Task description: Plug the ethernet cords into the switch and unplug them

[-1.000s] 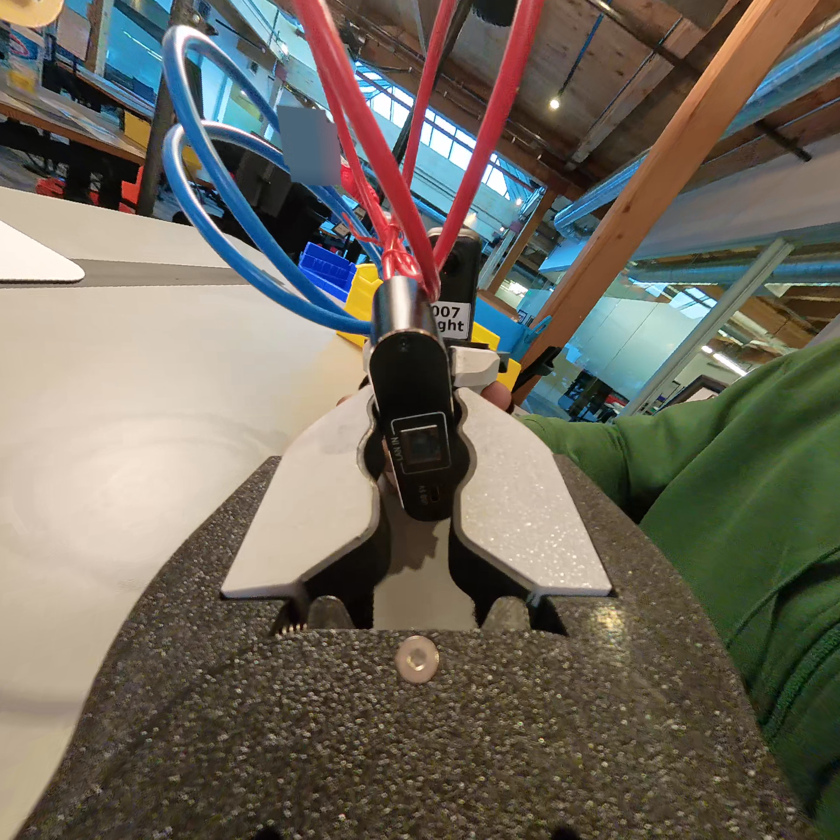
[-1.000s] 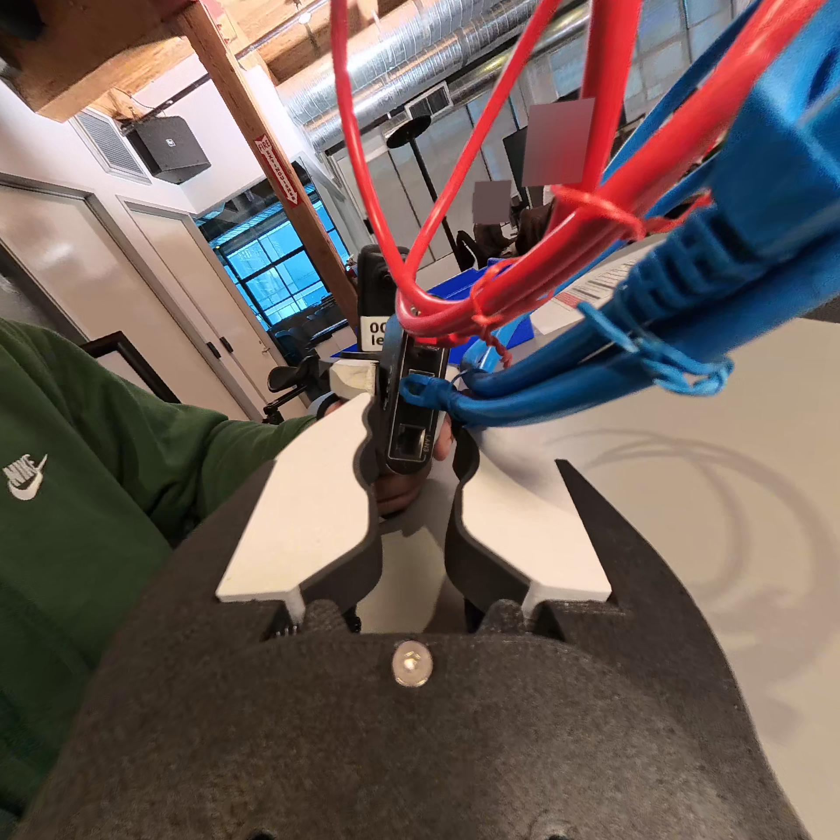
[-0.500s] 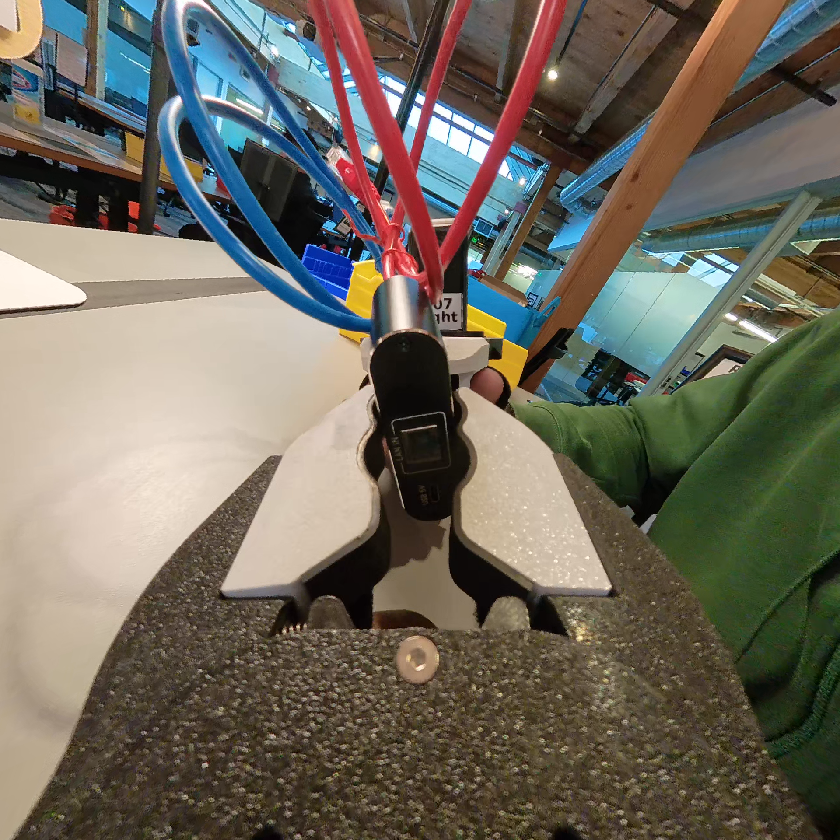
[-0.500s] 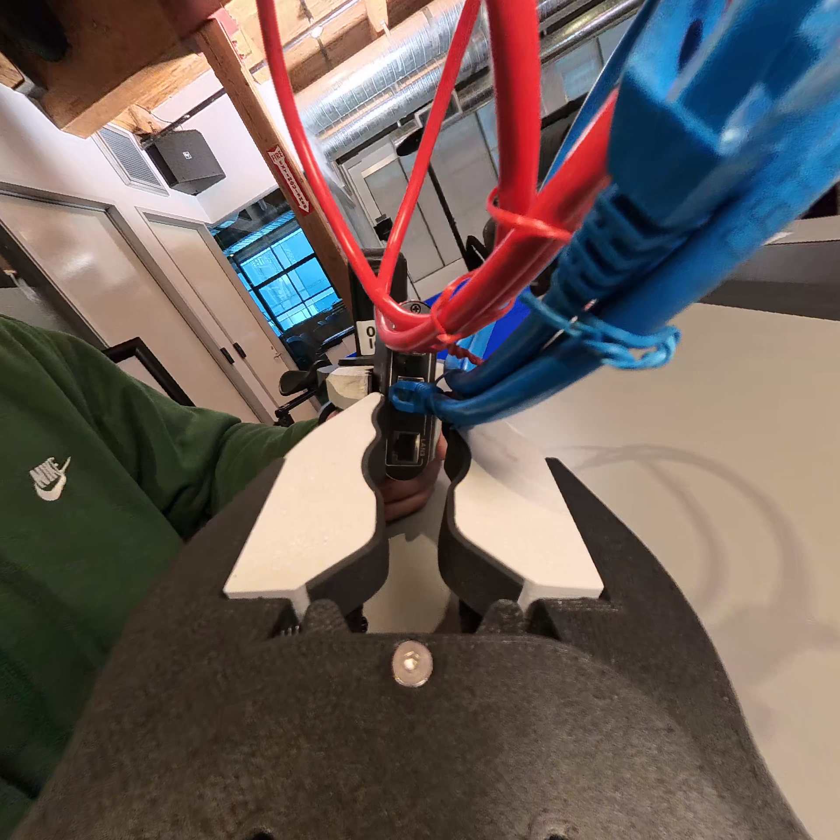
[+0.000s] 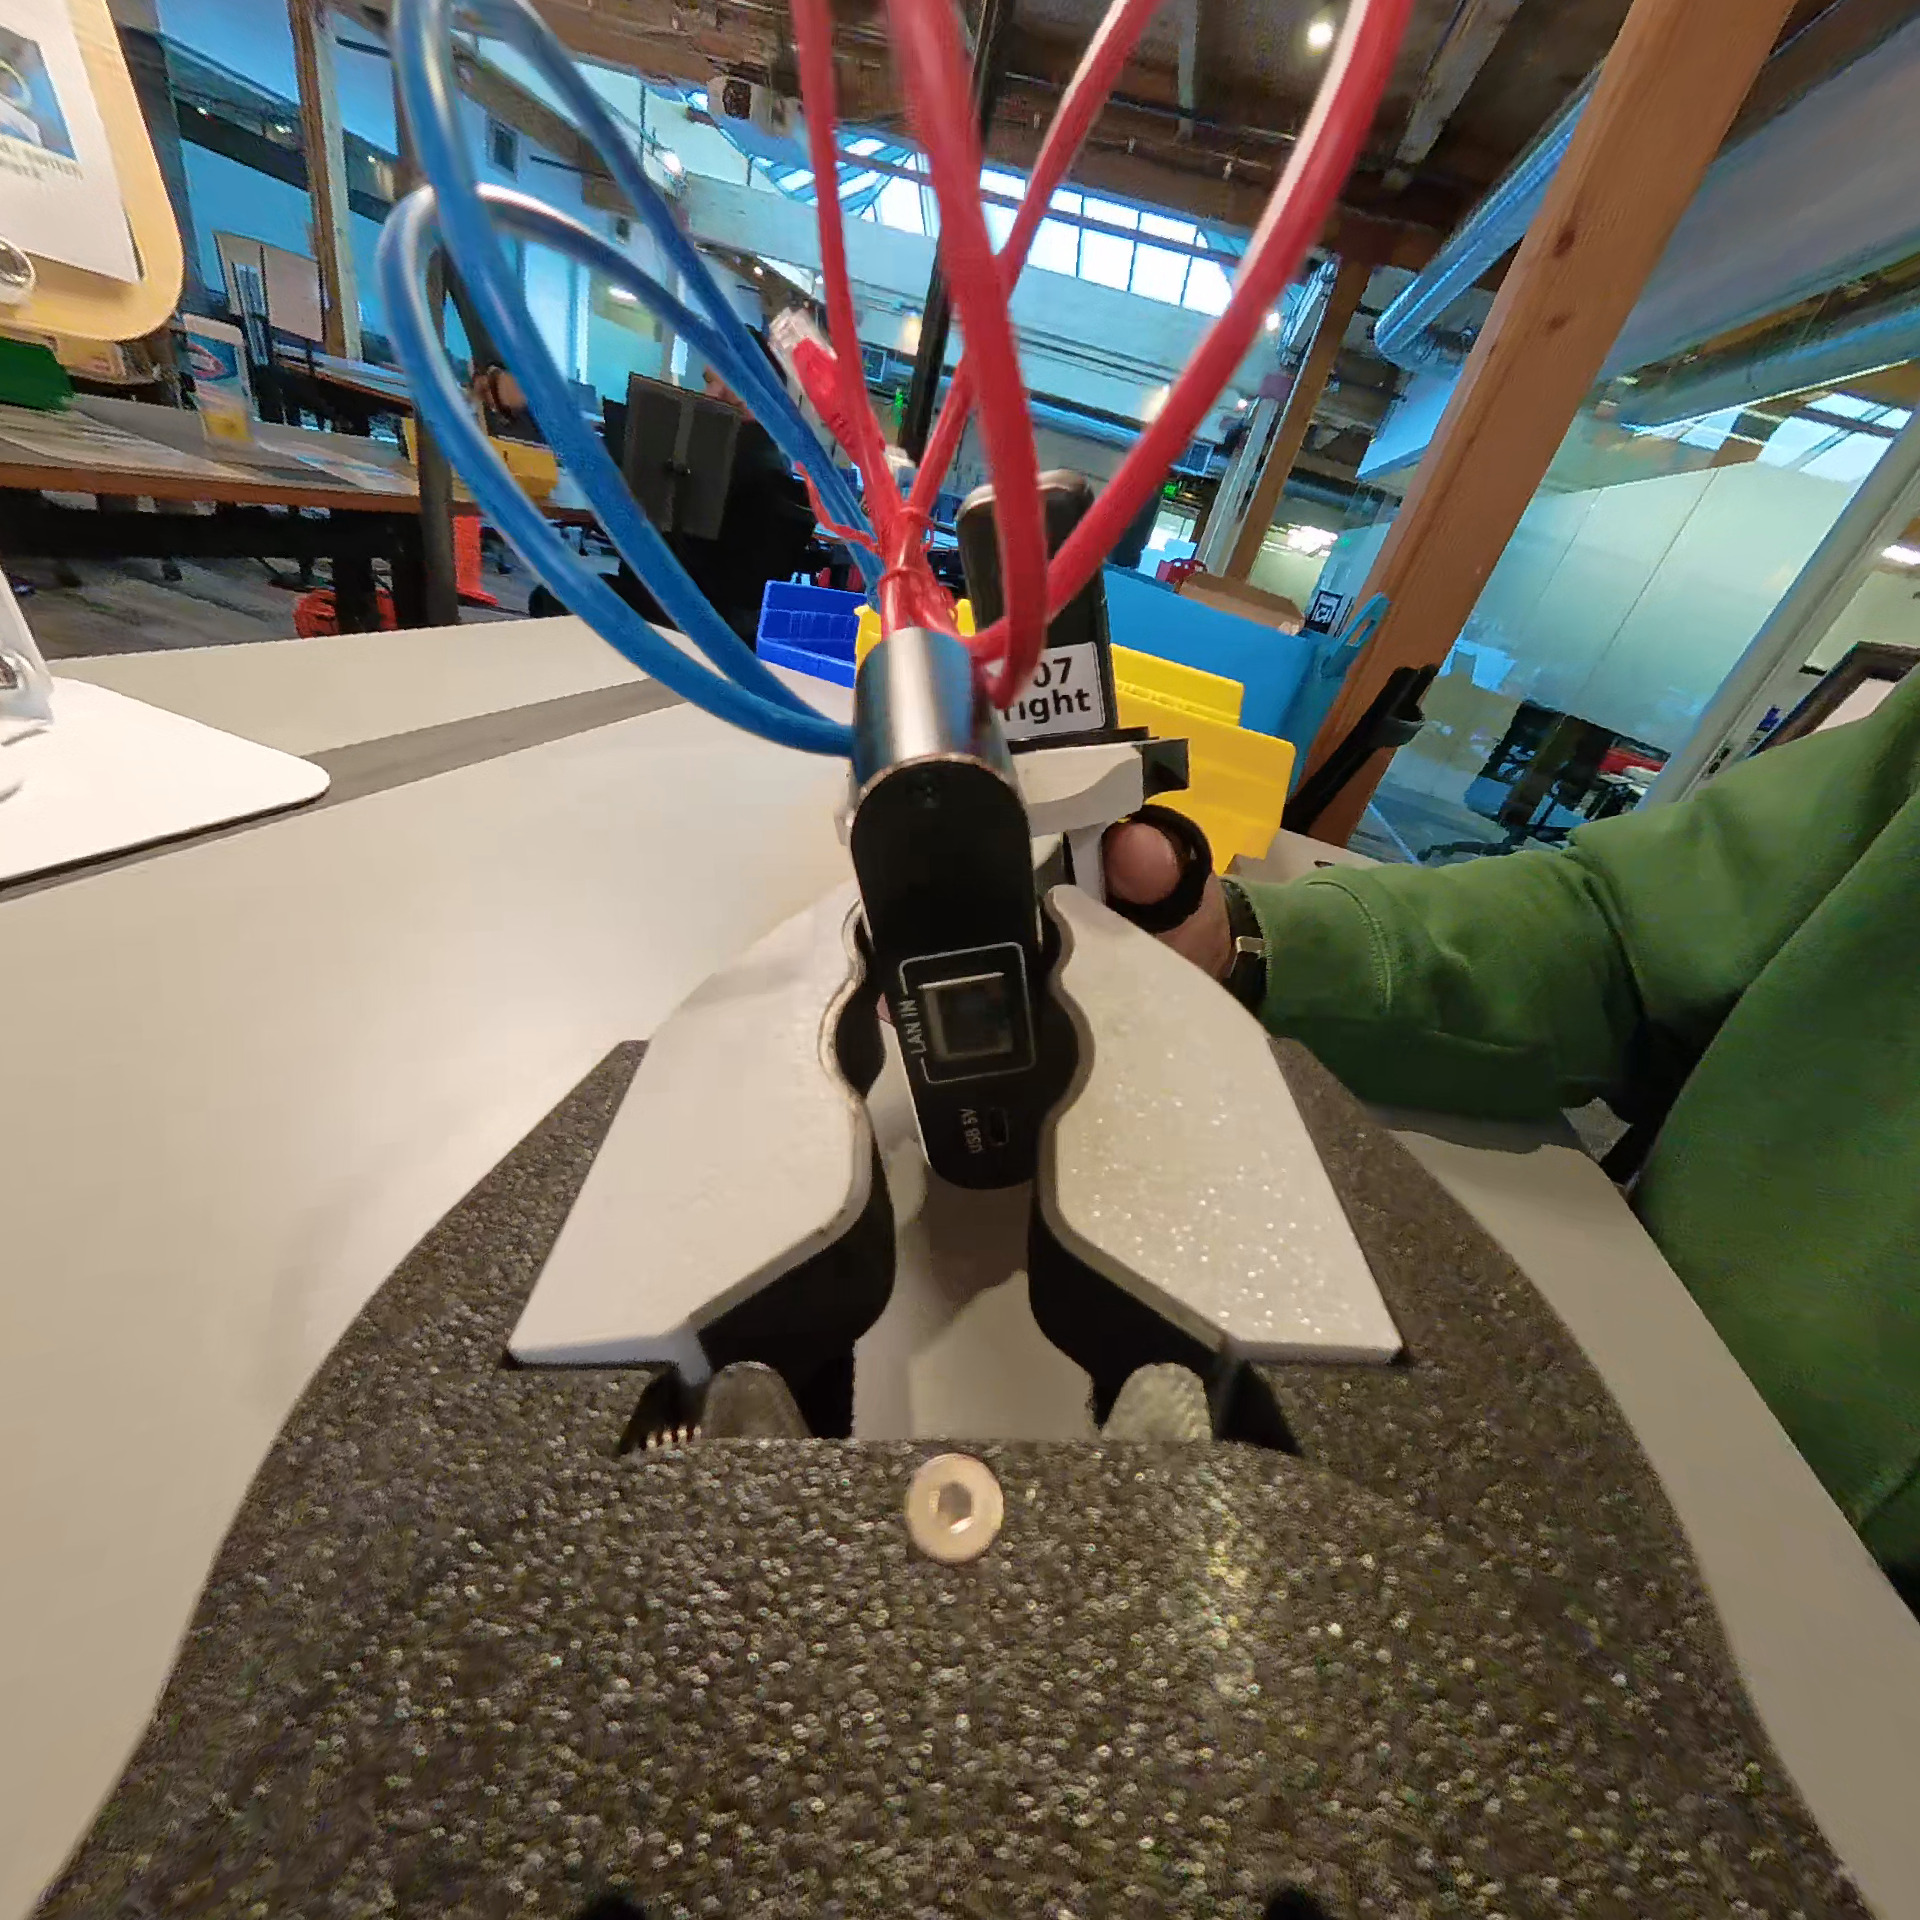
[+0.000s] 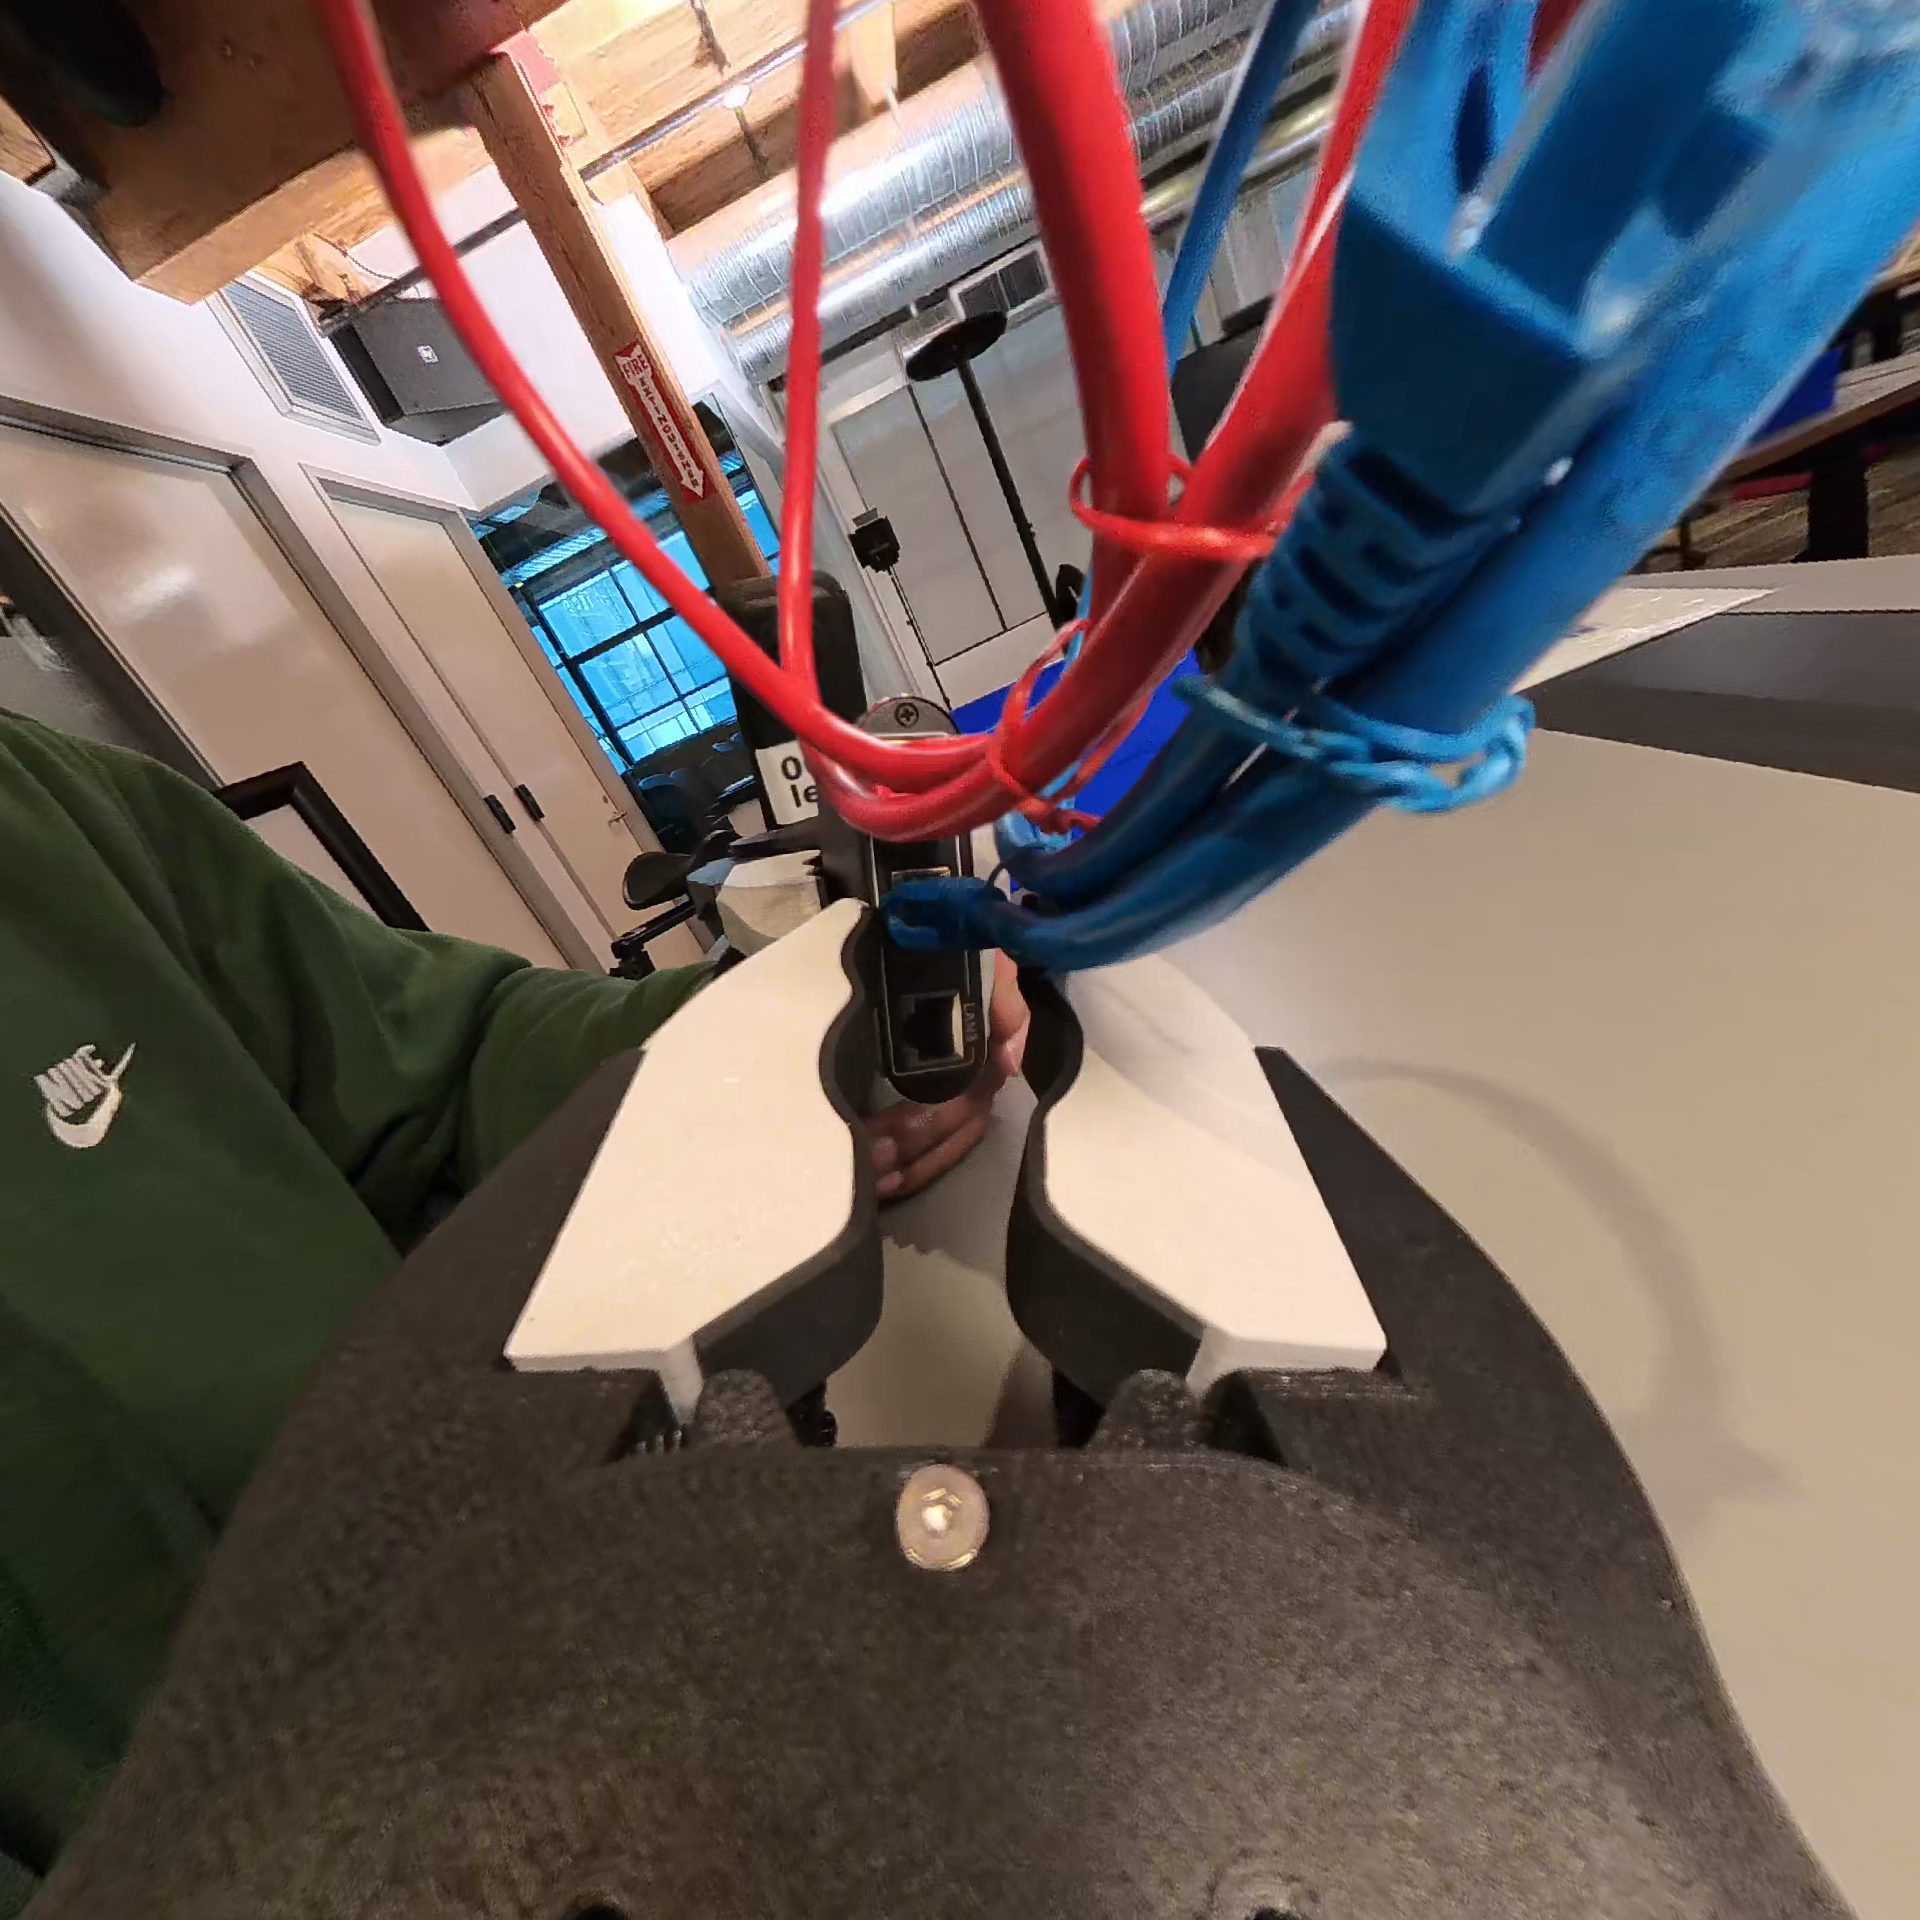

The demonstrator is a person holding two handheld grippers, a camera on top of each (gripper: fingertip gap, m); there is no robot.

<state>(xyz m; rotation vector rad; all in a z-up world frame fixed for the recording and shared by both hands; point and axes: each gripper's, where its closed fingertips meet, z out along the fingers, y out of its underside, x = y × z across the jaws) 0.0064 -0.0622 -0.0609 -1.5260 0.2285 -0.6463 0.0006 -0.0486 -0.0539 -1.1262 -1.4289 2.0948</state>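
A small black switch [image 5: 940,852] is clamped upright between my left gripper's [image 5: 951,935] fingers, with an empty port facing the camera. In the right wrist view its other end [image 6: 925,1070] sits between my right gripper's [image 6: 940,935] fingertips. The left finger touches it and a thin gap shows on the right. A blue cord [image 6: 1143,894] and a red cord [image 6: 914,790] are plugged in there, and the lowest port is empty. The blue cord's free plug [image 6: 1507,312] hangs close to the right camera. The red cord's free plug [image 5: 805,358] shows among the loops.
The grey table [image 5: 416,987] lies under both grippers. A white pad [image 5: 125,769] lies at its left edge. Blue [image 5: 805,623] and yellow [image 5: 1226,727] bins stand behind the switch. A person's green sleeve [image 5: 1455,987] reaches in from the right. A wooden post [image 5: 1507,364] rises behind. My two grippers' fingertips are within a few centimetres of each other.
Both grippers and the switch have tilted and shifted together. The cord loops have swung, and the free blue plug hangs closer to the right camera. The right jaws are slightly narrower than a second ago.
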